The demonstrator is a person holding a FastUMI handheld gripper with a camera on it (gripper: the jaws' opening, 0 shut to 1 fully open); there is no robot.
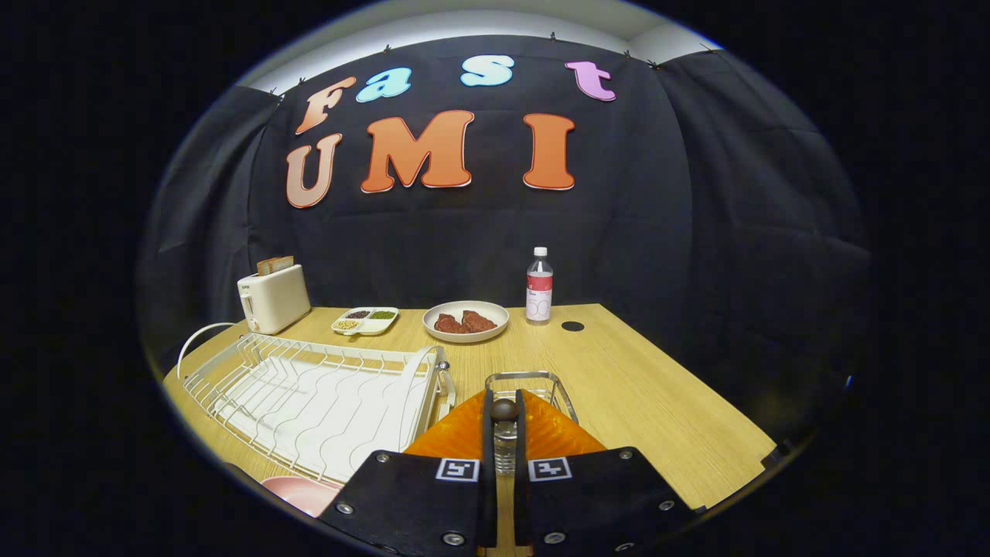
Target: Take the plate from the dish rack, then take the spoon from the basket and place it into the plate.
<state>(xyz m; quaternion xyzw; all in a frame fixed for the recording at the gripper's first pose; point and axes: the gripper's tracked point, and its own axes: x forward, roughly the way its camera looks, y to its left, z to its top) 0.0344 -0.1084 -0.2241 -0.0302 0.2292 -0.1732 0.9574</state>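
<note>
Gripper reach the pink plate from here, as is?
Likely yes: the gripper, shut on the clear dark-knobbed spoon, has the pink round plate just left of its fingers, beside the white wire dish rack, nothing between.

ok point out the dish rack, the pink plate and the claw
dish rack [309, 398]: gripper view, on its white wire grid
pink plate [302, 492]: gripper view, on its visible rim near the rack's front corner
claw [504, 433]: gripper view, midway between its fingertips, shut on the spoon handle

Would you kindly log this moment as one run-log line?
hand-held gripper: shut on spoon | wire basket: just beyond fingers | dish rack: empty | pink plate: beside rack
</note>
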